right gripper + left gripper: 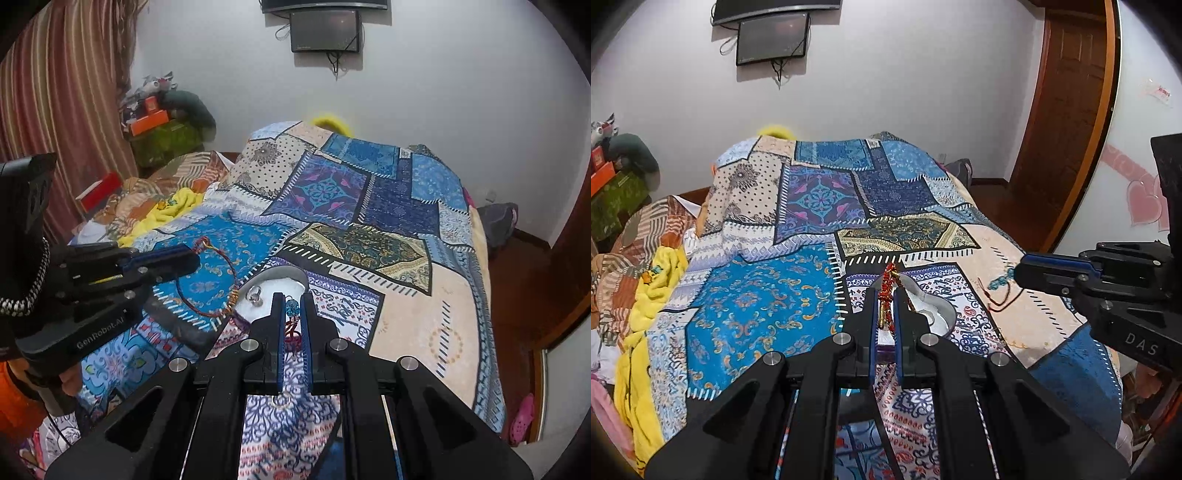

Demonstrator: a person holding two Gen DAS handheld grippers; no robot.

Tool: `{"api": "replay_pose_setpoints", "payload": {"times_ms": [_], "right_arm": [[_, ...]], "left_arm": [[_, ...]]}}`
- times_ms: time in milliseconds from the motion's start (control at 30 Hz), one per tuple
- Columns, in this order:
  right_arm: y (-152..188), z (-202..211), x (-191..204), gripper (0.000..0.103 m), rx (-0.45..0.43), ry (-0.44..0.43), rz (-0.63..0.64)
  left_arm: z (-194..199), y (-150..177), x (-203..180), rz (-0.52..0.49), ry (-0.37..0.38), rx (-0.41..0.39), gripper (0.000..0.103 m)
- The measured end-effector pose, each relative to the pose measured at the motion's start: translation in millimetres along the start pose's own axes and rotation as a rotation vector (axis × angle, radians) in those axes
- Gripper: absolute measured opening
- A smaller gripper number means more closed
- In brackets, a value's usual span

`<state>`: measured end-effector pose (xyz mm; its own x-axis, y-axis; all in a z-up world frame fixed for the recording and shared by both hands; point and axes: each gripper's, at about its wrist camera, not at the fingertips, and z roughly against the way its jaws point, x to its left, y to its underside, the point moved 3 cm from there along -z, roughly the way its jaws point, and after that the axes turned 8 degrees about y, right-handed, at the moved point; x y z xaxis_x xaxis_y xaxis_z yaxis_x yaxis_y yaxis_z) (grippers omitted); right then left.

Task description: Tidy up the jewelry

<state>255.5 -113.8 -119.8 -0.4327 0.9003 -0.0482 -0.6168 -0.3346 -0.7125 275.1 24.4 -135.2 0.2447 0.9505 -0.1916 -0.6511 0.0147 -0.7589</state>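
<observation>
My left gripper (886, 291) is shut on a red and gold braided bracelet (885, 291), which hangs in a loop (207, 280) above the bed beside a white jewelry box (280, 291). My right gripper (292, 301) is shut on a dark red cord bracelet with a blue bead (292, 307), held over the box's near edge; its cord trails below the fingers (1001, 295). A silver ring (255, 295) lies in the box. The box also shows behind my left fingers (938, 314).
A patchwork quilt (820, 206) covers the bed. A small ring (282, 400) lies on the quilt under my right gripper. Yellow cloth (653, 288) and piled bedding lie at the left. A wooden door (1067, 110) stands at the right. Screens (772, 38) hang on the wall.
</observation>
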Motion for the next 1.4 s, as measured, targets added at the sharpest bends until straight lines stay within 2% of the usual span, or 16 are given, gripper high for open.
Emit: {"api": "replay_pose_setpoints", "payload": {"times_ms": [433, 667, 1167, 1400], "right_arm": [[-9.2, -35.5, 3.8, 0.007, 0.03, -0.046, -0.019], [-2.9, -60.8, 5.2, 0.007, 0.092, -0.06, -0.026], [18.8, -89.2, 9.4, 0.007, 0.219, -0.1, -0.022], [19.0, -81.2, 12.8, 0.007, 0.208, -0.085, 0.003]], "left_arm": [[-46.5, 3.4, 8.9, 0.0, 0.038, 0.068, 0.006], [-62.9, 9.3, 7.5, -0.021, 0.049, 0.105, 0.006], [-68.7, 18.6, 14.9, 0.003, 0.057, 0.152, 0.006], [-61.7, 18.9, 14.0, 0.001, 0.045, 0.163, 0.007]]}}
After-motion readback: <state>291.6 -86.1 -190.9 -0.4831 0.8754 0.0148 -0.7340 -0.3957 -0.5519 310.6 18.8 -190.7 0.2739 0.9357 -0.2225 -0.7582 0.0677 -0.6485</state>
